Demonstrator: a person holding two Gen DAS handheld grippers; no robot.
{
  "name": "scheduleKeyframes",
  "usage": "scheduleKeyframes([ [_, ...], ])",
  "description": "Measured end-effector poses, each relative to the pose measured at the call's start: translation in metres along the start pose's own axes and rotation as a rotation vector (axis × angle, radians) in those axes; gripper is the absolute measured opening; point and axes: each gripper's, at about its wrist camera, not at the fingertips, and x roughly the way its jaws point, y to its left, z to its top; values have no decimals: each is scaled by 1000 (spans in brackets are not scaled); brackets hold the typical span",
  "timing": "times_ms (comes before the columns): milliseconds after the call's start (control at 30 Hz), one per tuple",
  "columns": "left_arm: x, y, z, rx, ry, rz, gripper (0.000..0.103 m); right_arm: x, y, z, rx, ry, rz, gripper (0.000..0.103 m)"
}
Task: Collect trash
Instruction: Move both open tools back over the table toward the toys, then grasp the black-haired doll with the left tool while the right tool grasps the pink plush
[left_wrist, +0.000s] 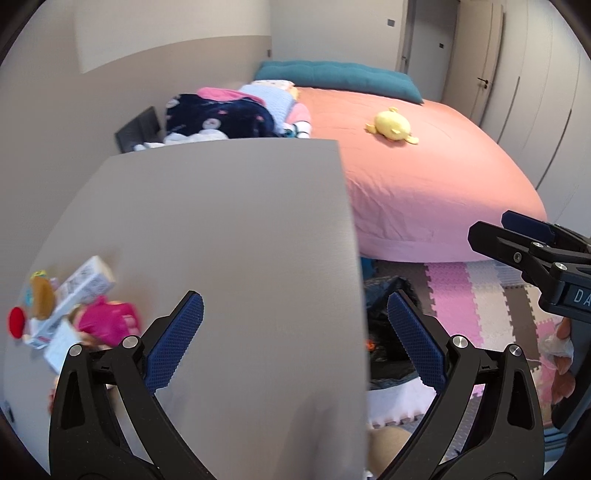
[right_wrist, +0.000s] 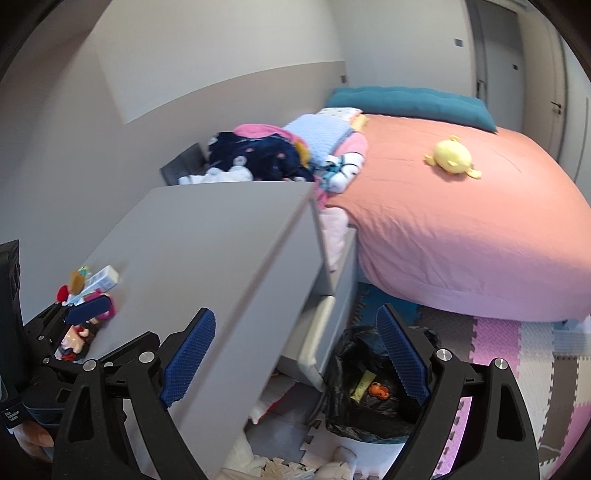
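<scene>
A black trash bag stands open on the floor beside a grey dresser, holding an orange item and a yellow strip. It also shows in the left wrist view. A white box and small toys, one pink, lie on the dresser top at its left. My left gripper is open and empty above the dresser's right edge. My right gripper is open and empty above the bag and dresser front. The right gripper also shows in the left wrist view.
A bed with a pink cover fills the right, with a yellow plush and a teal cushion on it. Piled clothes lie behind the dresser. Foam puzzle mats cover the floor. Crumpled white items lie near the bag.
</scene>
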Motion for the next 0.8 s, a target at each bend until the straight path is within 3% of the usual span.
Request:
scheduleKeyframes([
  [567, -41, 101, -42, -128, -9, 143, 97, 24, 109, 3, -142, 27, 139, 89],
  [800, -38, 134, -64, -199, 16, 160, 97, 37, 142, -4, -183, 47, 193, 89],
])
